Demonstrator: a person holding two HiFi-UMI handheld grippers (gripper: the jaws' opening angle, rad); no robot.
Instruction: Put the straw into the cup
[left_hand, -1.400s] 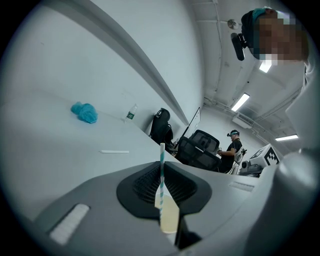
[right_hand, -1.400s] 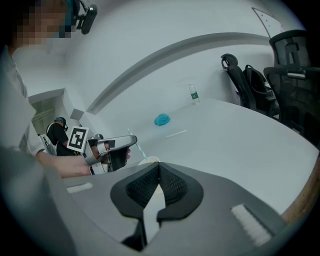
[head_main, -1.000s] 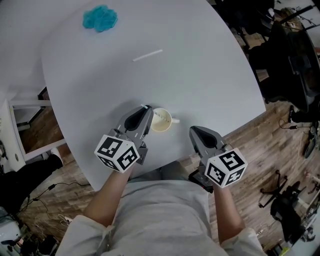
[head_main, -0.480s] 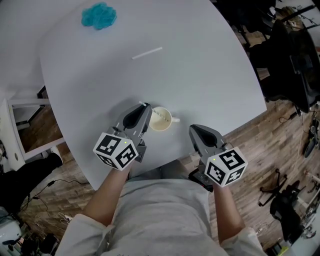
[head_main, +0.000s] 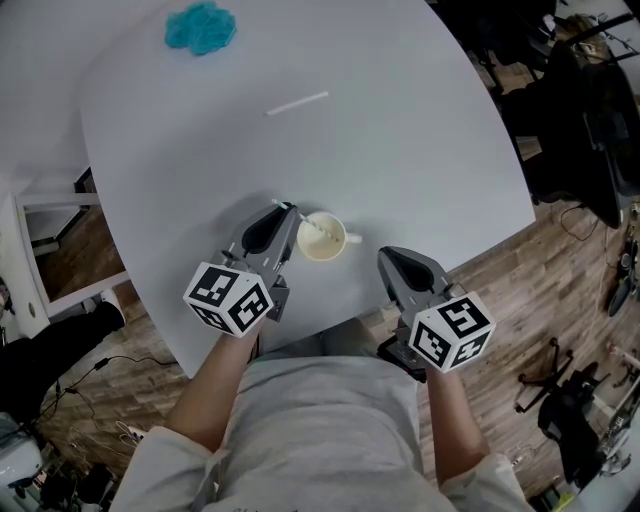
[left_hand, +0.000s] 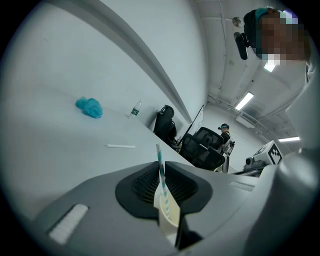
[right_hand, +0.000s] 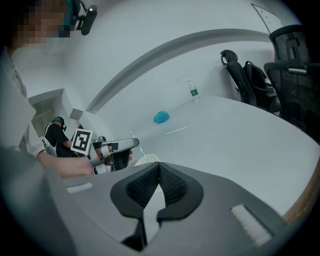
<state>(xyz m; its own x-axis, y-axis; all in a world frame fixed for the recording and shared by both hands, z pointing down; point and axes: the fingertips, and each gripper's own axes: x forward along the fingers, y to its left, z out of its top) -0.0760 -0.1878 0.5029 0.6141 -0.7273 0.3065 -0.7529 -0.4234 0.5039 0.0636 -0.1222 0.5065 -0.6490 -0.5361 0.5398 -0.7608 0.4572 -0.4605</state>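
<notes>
A cream cup (head_main: 322, 238) stands near the table's front edge. A teal-striped straw (head_main: 308, 226) leans over its rim with the lower end inside. My left gripper (head_main: 286, 209) is shut on the straw just left of the cup. In the left gripper view the straw (left_hand: 160, 167) stands upright between the jaws, with the cup (left_hand: 168, 215) below. The right gripper view shows the cup (right_hand: 146, 160), the straw (right_hand: 139, 149) and the left gripper (right_hand: 114, 150). My right gripper (head_main: 392, 258) is shut and empty, right of the cup. Its jaws meet in its own view (right_hand: 158, 169).
A second white straw (head_main: 297, 103) lies farther back on the white table (head_main: 400, 130), also visible from the left gripper (left_hand: 120, 146). A teal crumpled wad (head_main: 200, 27) sits at the far left. Office chairs (right_hand: 295, 85) stand past the table's right edge, and a bottle (right_hand: 193, 92) at the back.
My left gripper has shifted slightly left and away from me with the straw, whose upper end now pokes out beyond the jaw tips. The right gripper has stayed put.
</notes>
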